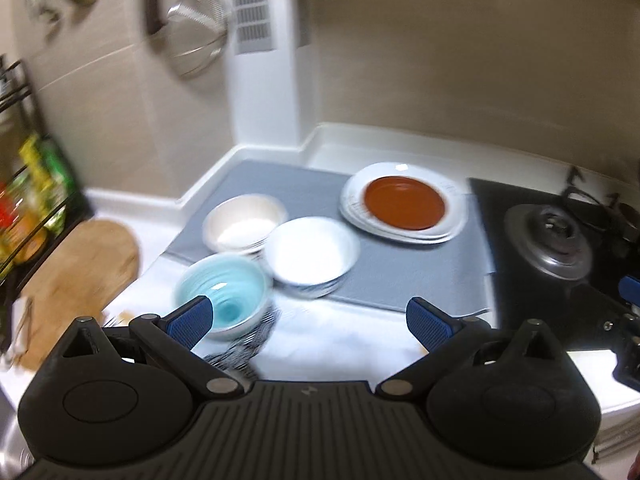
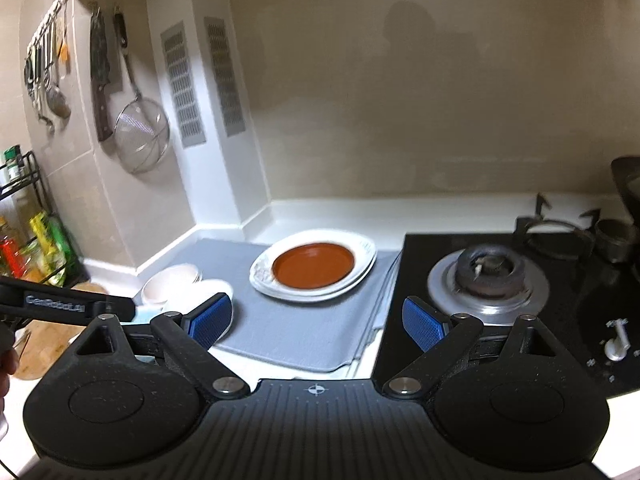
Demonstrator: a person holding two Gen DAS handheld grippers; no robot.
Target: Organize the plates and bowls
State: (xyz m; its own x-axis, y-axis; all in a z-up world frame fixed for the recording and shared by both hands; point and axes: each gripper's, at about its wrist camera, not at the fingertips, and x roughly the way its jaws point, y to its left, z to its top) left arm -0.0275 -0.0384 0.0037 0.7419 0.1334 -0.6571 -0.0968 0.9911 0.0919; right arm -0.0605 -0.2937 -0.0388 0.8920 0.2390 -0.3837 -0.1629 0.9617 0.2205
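Overhead, both tools hang spread wide and empty: the left gripper (image 1: 308, 316) above the pale blue bowl (image 1: 222, 294), the right gripper (image 2: 318, 320) above the grey mat (image 2: 304, 328). A brown plate (image 2: 313, 270) sits on stacked white plates (image 2: 264, 280) there, beside two white bowls (image 1: 310, 250).

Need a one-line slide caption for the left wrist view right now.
Open left gripper hovers over the counter near a blue bowl, two white bowls and a brown plate on stacked white plates.

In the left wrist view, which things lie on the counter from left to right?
Wooden cutting board → light blue bowl → white bowl → brown plate on the white plates → gas burner.
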